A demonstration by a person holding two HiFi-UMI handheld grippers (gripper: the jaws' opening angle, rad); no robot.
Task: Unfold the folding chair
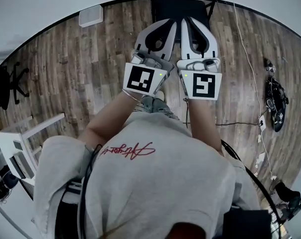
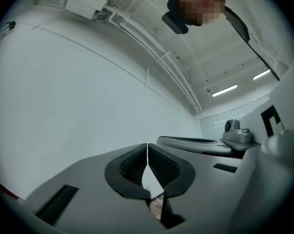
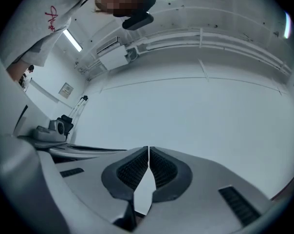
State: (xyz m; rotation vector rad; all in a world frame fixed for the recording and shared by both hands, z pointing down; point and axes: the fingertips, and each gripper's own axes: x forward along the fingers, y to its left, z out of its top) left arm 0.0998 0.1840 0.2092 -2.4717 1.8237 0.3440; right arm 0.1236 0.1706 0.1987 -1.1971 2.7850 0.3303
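Observation:
The black folding chair point(image 1: 192, 7) stands on the wood floor by the white wall at the top of the head view. Its seat shows as a dark panel between thin black frame tubes, and my raised grippers hide its front. The left gripper point(image 1: 171, 24) and right gripper point(image 1: 186, 23) are held up side by side, pointing away from me toward the wall. Neither touches the chair. In the left gripper view the jaws point(image 2: 147, 151) are shut with nothing between them. The right gripper's jaws point(image 3: 149, 154) are likewise shut and empty. Both gripper views show only white wall and ceiling.
A white box point(image 1: 90, 15) lies on the floor at the back left. A thin cable point(image 1: 246, 51) runs down the right side to black gear point(image 1: 276, 103). A black office chair point(image 1: 6, 86) and white furniture point(image 1: 23, 143) stand at the left.

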